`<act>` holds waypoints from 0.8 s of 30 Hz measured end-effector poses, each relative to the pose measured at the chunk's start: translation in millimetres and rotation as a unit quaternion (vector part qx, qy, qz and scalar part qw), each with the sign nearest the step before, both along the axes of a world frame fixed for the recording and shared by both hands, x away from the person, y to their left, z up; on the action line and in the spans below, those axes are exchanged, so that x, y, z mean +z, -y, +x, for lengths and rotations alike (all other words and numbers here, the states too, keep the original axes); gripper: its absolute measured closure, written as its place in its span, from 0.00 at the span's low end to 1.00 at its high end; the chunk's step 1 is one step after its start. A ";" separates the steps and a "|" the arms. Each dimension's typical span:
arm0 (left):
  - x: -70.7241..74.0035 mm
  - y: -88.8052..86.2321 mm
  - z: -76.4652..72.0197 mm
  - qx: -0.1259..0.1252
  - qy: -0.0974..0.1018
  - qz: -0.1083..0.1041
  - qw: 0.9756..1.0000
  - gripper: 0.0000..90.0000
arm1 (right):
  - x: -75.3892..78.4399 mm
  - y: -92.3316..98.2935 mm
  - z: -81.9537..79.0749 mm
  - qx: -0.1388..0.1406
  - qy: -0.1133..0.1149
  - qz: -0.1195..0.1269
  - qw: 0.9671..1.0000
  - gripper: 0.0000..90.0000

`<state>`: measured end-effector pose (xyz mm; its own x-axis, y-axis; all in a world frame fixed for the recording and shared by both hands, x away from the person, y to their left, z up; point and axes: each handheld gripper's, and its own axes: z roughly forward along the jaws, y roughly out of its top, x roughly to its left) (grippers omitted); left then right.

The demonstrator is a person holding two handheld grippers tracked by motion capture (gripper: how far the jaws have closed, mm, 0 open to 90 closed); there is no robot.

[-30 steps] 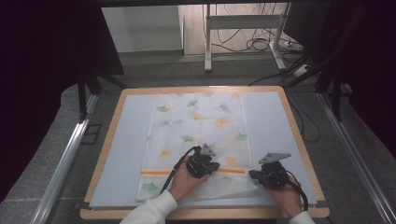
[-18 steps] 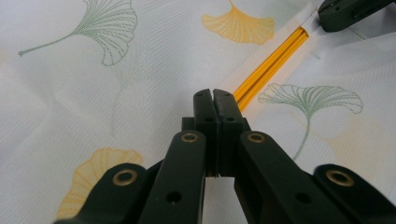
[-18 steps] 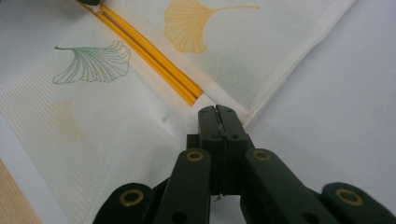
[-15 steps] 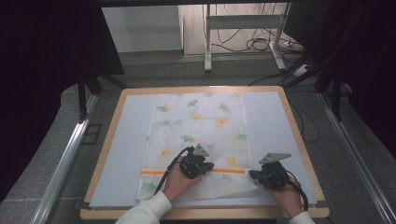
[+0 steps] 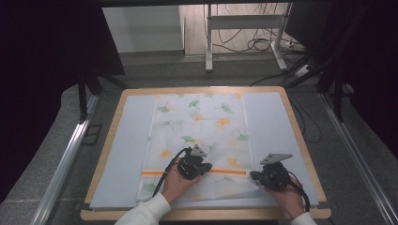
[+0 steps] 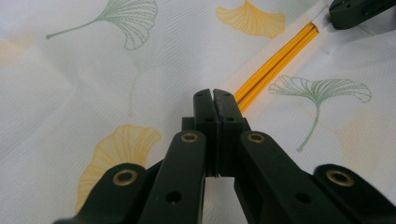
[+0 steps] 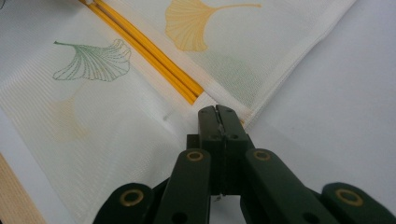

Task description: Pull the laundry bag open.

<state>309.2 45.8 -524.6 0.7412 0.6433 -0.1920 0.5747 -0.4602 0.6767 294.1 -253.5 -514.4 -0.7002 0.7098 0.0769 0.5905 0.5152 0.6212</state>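
A white cloth (image 5: 202, 126) printed with green and orange ginkgo leaves lies flat on a pale blue mat (image 5: 126, 150). An orange stripe (image 5: 230, 172) crosses it near the person's end. My left gripper (image 5: 206, 168) is shut and sits over the cloth just beside the stripe (image 6: 275, 60), its jaws (image 6: 213, 93) pressed together. My right gripper (image 5: 253, 177) is shut too, its tip (image 7: 217, 109) on the cloth's right hem where the stripe (image 7: 144, 51) ends. Whether cloth is pinched there I cannot tell. The right gripper (image 6: 355, 11) also appears far off in the left gripper view.
The mat lies on a wooden table (image 5: 300, 136) whose near edge (image 7: 14, 196) is close to my right gripper. Bare mat (image 7: 336, 93) flanks the cloth on both sides. Metal rails (image 5: 65, 159) run beside the table; cables (image 5: 263, 44) and a stand lie beyond.
The left hand and its gripper have shifted a little to the left along the stripe. The right gripper and the cloth have stayed put.
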 end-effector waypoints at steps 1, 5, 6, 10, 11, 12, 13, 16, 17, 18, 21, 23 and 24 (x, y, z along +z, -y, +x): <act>0.1 -0.5 -0.4 0.000 0.000 0.000 1.000 1.00 | 0.0 0.0 0.0 0.000 0.000 0.000 1.000 1.00; 0.7 -3.4 -2.3 -0.002 0.000 0.002 1.000 1.00 | 0.0 -0.1 -0.1 0.000 0.000 0.000 1.000 1.00; 0.5 -4.1 -3.2 0.000 -0.001 0.001 1.000 1.00 | 0.0 -0.1 -0.1 0.000 0.000 0.000 1.000 1.00; 0.2 -5.1 -3.8 0.000 0.001 0.000 1.000 1.00 | 0.0 -0.1 0.0 0.001 0.000 -0.001 1.000 1.00; 0.1 -4.3 -3.6 -0.001 0.002 0.000 1.000 1.00 | 0.0 -0.1 0.1 0.001 0.000 -0.001 1.000 1.00; -0.1 -3.4 -2.9 -0.001 0.003 -0.001 1.000 1.00 | 0.1 0.0 0.1 0.001 0.000 -0.001 1.000 1.00; 0.1 -2.8 -2.3 -0.001 0.003 0.001 1.000 1.00 | 0.1 -0.1 0.2 0.001 0.000 -0.001 1.000 1.00; -0.3 -0.6 -0.8 -0.001 0.002 -0.004 1.000 1.00 | 0.2 -0.1 0.3 0.000 -0.001 0.000 1.000 1.00; -0.2 -0.1 -0.3 -0.001 0.002 -0.003 1.000 1.00 | 0.1 -0.1 0.3 0.000 -0.001 0.000 1.000 1.00; -0.2 0.3 -0.2 -0.002 0.002 -0.003 1.000 1.00 | 0.1 -0.1 0.2 0.000 -0.001 -0.001 1.000 1.00; 0.2 -0.7 -1.2 -0.003 0.003 -0.001 1.000 1.00 | 0.1 0.0 0.2 0.000 -0.001 0.000 1.000 1.00; 0.1 -1.8 -2.2 -0.002 0.002 -0.002 1.000 1.00 | 0.1 0.1 0.3 0.001 -0.001 0.000 1.000 1.00; 0.0 -2.6 -2.9 -0.001 0.001 -0.003 1.000 1.00 | 0.1 0.2 0.2 0.001 -0.001 0.000 1.000 1.00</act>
<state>306.3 48.4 -524.5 0.7433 0.6401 -0.1944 0.5718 -0.4571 0.6813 294.4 -253.7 -514.3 -0.7011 0.7088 0.0773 0.5905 0.5165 0.6201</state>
